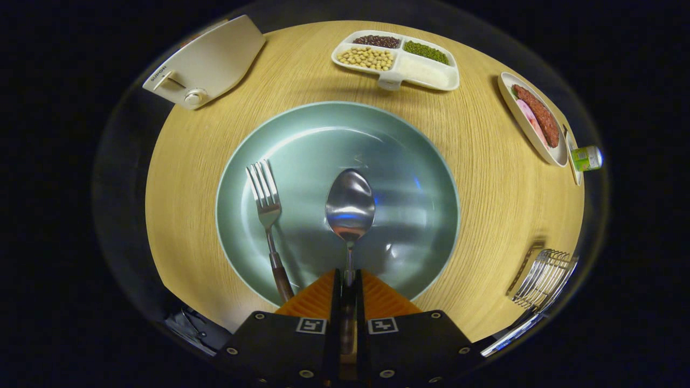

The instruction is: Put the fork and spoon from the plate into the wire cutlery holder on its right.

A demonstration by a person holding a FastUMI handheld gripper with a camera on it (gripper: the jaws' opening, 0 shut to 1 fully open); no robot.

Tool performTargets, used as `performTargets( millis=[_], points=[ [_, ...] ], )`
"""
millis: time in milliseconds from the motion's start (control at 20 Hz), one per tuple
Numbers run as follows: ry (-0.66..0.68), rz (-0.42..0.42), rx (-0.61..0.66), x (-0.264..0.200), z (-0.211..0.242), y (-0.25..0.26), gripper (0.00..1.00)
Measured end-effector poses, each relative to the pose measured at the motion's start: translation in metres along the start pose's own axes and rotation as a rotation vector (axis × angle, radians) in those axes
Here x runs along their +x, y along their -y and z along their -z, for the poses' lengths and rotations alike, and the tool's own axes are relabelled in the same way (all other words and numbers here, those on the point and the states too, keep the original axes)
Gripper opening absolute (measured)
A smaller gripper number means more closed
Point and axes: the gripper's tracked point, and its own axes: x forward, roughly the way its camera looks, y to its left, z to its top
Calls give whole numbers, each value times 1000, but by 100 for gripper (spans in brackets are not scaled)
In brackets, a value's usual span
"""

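The spoon's [350, 207] handle runs back between the fingers [323, 296] of the hand-held gripper [349, 280] and its lower end is hidden there. The fork's [268, 226] handle end is cut off behind the left finger. The holder [544, 277] sits at the far right where the picture warps, so only its wire bars can be made out, and its base is unclear.

The hand-held gripper points forward and down over the near rim of the plate [323, 134], its fingers drawn close together and clenched on the spoon's handle, one on each side.

The spoon is shiny metal with an oval bowl facing up, lying near the middle of the plate, bowl away from the fingers. The fork lies left of it on the plate, tines pointing away, with a dark brownish handle. The two are apart and roughly parallel. The plate is pale green and round, on a wooden table [485, 178]. The holder stands on the table right of the plate, well apart from it.
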Motion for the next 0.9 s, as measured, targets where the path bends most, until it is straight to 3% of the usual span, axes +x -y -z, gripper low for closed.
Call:
performTargets(
  millis=[400, 600, 900],
  points=[
    [32, -75, 60, -2, -2, 0, 5],
    [87, -60, 56, -7, -3, 4, 5],
    [183, -103, 72, -30, -15, 0, 5]
  ],
)
